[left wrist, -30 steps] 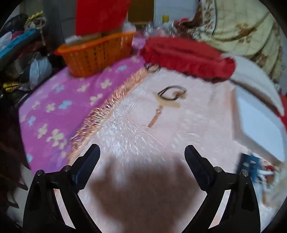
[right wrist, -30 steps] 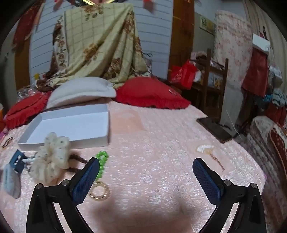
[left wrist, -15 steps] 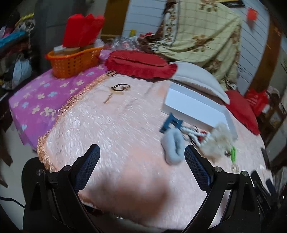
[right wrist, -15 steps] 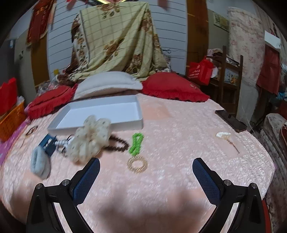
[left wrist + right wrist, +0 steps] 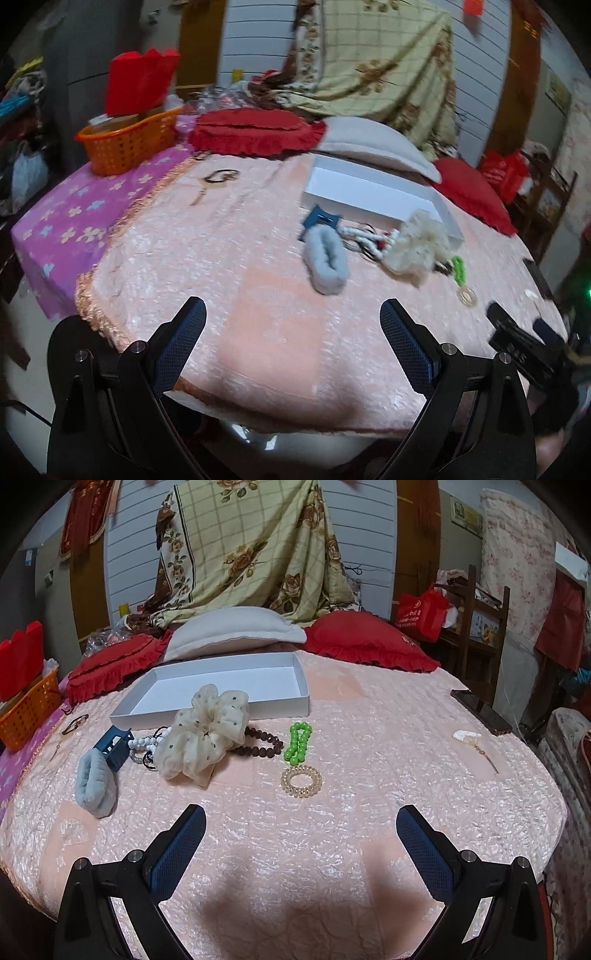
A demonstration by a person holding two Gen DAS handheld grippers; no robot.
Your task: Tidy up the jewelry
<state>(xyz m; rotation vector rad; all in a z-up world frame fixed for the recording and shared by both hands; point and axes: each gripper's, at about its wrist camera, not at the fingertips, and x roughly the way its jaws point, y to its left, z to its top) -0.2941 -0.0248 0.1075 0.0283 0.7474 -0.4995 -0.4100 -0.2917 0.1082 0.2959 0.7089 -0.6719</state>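
A white shallow box (image 5: 225,686) lies open on the pink bedspread (image 5: 332,834). In front of it lie a cream scrunchie (image 5: 203,734), a grey fuzzy scrunchie (image 5: 94,781), a blue hair clip (image 5: 116,746), white beads (image 5: 144,743), a brown bead bracelet (image 5: 264,749), a green bead bracelet (image 5: 297,742) and a clear coil hair tie (image 5: 301,781). A hairpin (image 5: 474,744) lies far right. My right gripper (image 5: 301,843) is open and empty, near the front edge. My left gripper (image 5: 293,341) is open and empty at the bed's left corner; the grey scrunchie (image 5: 327,262) lies ahead of it.
Red cushions (image 5: 365,642) and a white pillow (image 5: 236,629) lie behind the box. An orange basket (image 5: 129,138) stands on the purple floral cloth (image 5: 74,214) at left. A dark bracelet and small pendant (image 5: 219,177) lie near the bedspread's left fringe. A dark phone (image 5: 480,710) lies at right.
Both grippers have pulled back from the bed and turned, so more of the bedspread and the jewelry pile shows. The left view swung right from the fringe. Nothing was picked up.
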